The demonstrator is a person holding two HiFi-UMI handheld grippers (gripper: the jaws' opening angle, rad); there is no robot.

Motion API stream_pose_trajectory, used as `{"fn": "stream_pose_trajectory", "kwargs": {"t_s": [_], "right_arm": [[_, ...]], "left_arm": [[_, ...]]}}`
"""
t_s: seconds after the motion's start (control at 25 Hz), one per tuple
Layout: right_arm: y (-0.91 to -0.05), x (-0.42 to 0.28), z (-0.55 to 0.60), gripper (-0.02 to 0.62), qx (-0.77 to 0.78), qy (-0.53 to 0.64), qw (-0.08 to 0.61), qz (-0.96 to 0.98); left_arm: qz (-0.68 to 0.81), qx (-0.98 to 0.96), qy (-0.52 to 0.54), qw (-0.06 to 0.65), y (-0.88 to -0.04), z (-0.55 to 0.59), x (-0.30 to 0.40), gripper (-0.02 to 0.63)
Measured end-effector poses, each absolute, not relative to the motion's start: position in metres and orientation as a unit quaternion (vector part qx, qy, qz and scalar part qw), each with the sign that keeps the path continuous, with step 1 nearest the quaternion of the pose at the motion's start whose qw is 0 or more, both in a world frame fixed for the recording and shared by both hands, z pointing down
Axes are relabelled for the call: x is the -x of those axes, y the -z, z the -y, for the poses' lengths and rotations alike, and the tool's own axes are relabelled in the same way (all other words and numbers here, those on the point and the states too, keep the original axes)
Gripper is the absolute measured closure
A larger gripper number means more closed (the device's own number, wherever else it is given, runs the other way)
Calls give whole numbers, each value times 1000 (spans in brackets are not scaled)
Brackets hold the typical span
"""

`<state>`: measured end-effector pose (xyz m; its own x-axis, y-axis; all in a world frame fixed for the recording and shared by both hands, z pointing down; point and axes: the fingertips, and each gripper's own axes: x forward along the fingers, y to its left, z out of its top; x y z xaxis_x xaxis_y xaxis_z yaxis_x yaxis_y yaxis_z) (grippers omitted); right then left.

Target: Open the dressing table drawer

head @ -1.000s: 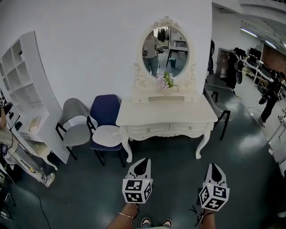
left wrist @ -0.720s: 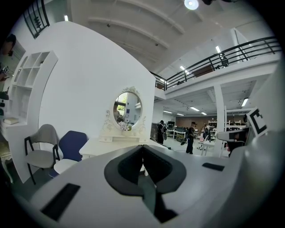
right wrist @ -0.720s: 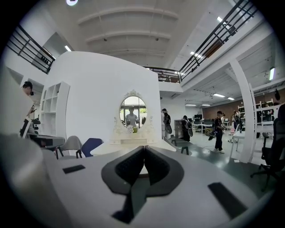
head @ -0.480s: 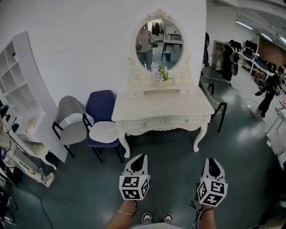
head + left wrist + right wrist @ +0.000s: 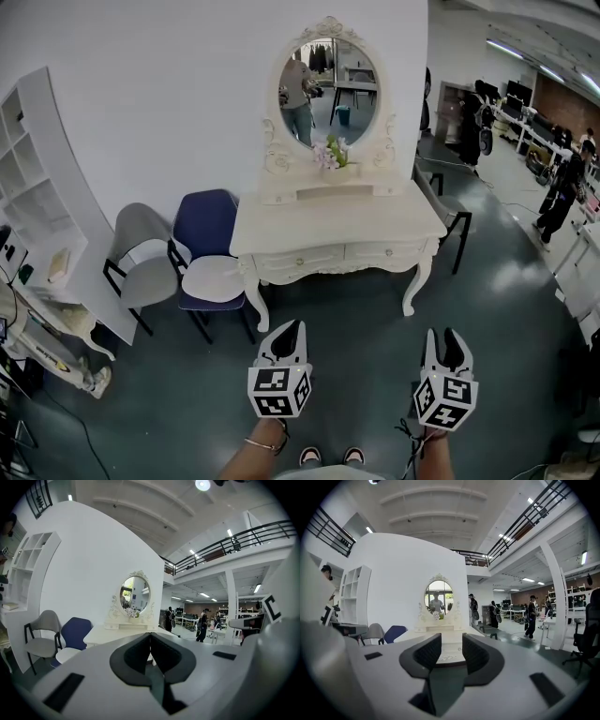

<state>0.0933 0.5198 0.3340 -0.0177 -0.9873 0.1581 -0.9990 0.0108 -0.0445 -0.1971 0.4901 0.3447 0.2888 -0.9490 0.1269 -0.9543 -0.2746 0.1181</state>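
short of the dressing table, right hand-held gripper has just been opening, empty; left hand-held gripper clenched.

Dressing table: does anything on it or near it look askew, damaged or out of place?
Nothing stands out. The dressing table stands level, both drawers are shut, the mirror is upright and the flowers stand at its foot.

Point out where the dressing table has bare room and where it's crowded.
The tabletop is bare from its front edge back to the low shelf under the mirror; flowers stand there. The floor in front is open. The blue chair and grey chair crowd its left side.
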Motion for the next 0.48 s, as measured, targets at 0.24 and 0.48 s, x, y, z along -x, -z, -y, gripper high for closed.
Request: {"fn": "stream_pose_trajectory", "kwargs": {"t_s": [0.24, 0.48], "right_arm": [[-335, -83, -520, 446, -712, -72, 39, 697], [-338, -67, -524, 449, -721, -73, 40, 688]], "left_arm": [[586, -805, -14, 87, -347, -483, 210, 588], [578, -811, -12, 87, -350, -477, 227, 588]]}}
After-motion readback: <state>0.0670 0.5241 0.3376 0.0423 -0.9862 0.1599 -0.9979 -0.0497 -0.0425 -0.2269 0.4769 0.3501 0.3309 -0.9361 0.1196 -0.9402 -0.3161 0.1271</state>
